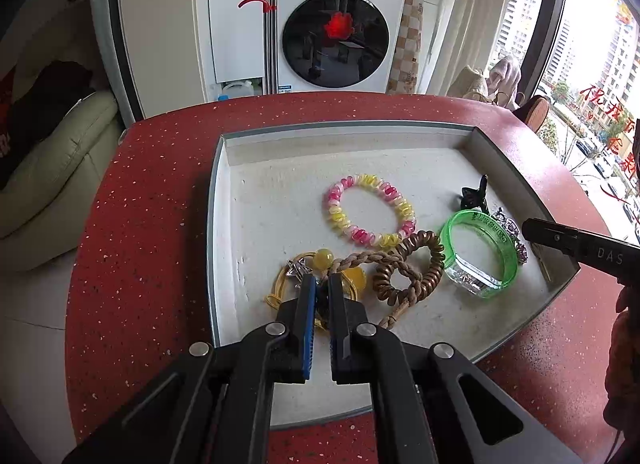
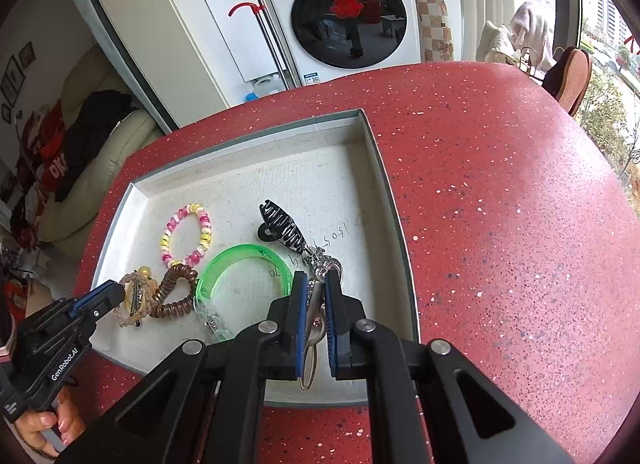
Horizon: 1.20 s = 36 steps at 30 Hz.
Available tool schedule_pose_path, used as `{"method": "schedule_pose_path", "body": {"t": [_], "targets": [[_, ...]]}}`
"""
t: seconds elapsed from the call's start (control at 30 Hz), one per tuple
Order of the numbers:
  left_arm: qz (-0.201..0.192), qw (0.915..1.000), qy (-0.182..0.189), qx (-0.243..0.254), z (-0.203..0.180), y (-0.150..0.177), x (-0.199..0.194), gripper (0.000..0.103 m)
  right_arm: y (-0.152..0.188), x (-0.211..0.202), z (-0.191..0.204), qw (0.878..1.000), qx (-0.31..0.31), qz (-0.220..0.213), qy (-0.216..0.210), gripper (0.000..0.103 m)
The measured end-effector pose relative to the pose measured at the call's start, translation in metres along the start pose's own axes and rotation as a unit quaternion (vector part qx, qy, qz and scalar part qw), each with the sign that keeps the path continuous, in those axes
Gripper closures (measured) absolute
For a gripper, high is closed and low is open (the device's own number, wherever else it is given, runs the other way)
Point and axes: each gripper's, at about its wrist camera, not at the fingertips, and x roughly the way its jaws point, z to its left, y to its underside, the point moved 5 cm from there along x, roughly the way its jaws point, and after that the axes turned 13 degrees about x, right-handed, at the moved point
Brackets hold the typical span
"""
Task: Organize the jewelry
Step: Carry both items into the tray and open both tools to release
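Shallow white rectangular tray with grey rim (image 1: 224, 224) on a red speckled round table (image 1: 132, 224).

Contents: pink, yellow and white coiled hair tie (image 1: 368, 210), mid-tray; brown coiled hair tie (image 1: 416, 268) beside it, crossed by a tan braided cord (image 1: 360, 258); translucent green plastic bangle (image 1: 480, 256) to the right of these; black toothed hair claw (image 2: 282, 226) toward the far right wall; yellow elastic with amber beads (image 1: 324, 258) near the front left.

Left gripper (image 1: 320, 284): jaws nearly together, pinching the yellow beaded elastic at the tray floor.

Right gripper (image 2: 316, 288): jaws pressed close on a silver rhinestone clip (image 2: 316, 296) just beside the bangle.

Background: white front-loading washing machine (image 1: 336, 28).
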Motion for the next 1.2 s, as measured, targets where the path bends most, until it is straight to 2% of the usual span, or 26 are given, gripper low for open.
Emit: {"method": "schedule_pose_path", "body": {"t": [0.3, 0.47, 0.53, 0.6, 0.63, 0.67, 1.03, 1.2], "targets": [[0.009, 0.9995, -0.016, 0.027, -0.008, 0.004, 0.006, 0.079, 0.006, 0.009, -0.004, 1.0, 0.009, 0.014, 0.001, 0.093], [0.008, 0.9995, -0.012, 0.028, -0.011, 0.004, 0.003, 0.079, 0.008, 0.006, -0.002, 1.0, 0.01, 0.017, 0.001, 0.092], [0.008, 0.9995, -0.013, 0.028, -0.012, 0.005, 0.001, 0.079, 0.009, 0.004, -0.002, 1.0, 0.012, 0.017, -0.003, 0.086], [0.006, 0.9994, -0.016, 0.029, -0.012, 0.005, 0.0, 0.079, 0.01, 0.0, -0.001, 1.0, 0.012, 0.014, -0.008, 0.073], [0.004, 0.9994, -0.017, 0.03, -0.013, 0.005, -0.002, 0.079, 0.01, -0.003, 0.0, 1.0, 0.011, 0.01, -0.009, 0.063], [0.002, 0.9994, -0.021, 0.028, -0.013, 0.004, -0.003, 0.079, 0.01, -0.006, 0.001, 1.0, 0.01, 0.006, -0.011, 0.059], [-0.029, 0.9992, -0.024, 0.013, -0.008, -0.005, -0.024, 0.079, 0.011, -0.028, 0.011, 0.999, 0.011, -0.013, -0.031, 0.054], [-0.014, 0.9992, -0.027, 0.024, -0.011, -0.007, -0.019, 0.079, 0.011, -0.031, 0.012, 0.999, 0.01, -0.017, -0.033, 0.052]]}}
